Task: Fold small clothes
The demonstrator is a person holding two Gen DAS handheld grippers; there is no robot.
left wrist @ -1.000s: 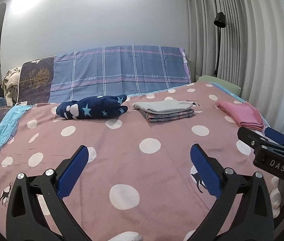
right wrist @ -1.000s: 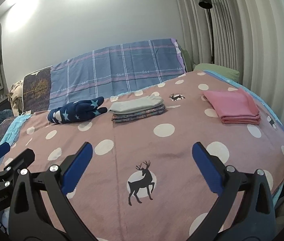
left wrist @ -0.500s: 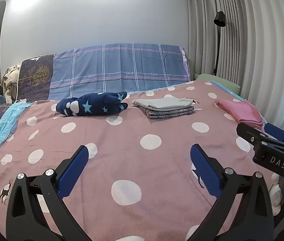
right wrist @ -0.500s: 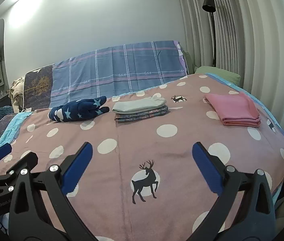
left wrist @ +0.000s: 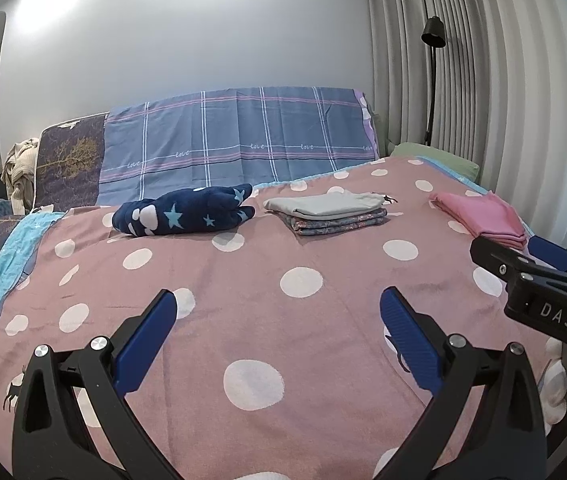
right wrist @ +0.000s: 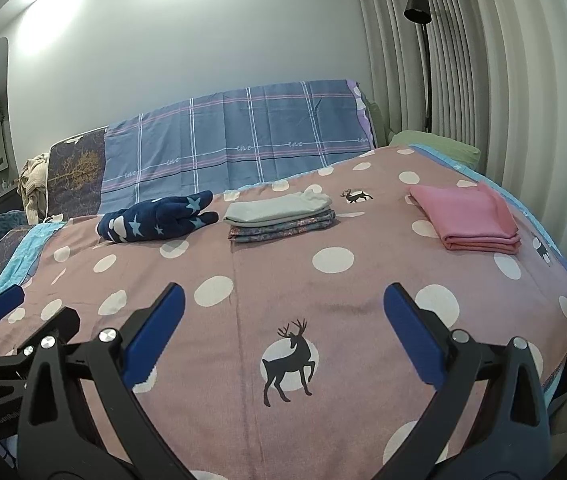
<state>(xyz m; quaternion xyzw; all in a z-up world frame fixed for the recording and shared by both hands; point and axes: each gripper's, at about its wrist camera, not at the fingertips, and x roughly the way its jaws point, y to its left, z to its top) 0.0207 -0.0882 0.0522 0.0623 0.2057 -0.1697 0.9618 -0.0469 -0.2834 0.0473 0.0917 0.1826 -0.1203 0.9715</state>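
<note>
Right wrist view: pink stack [right wrist: 469, 216], grey stack [right wrist: 279, 216], navy bundle [right wrist: 155, 220] lying lengthwise across bed [right wrist: 267, 280]. Both grippers [right wrist: 281, 320] [left wrist: 275, 326] wide, empty.

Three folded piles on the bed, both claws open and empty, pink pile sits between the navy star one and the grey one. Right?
Not quite: the pink pile is not in the middle. The right wrist view shows the grey pile between the navy star one and the pink one, which lies far right. The rest holds: three piles, left claw and right claw open and empty.
</note>
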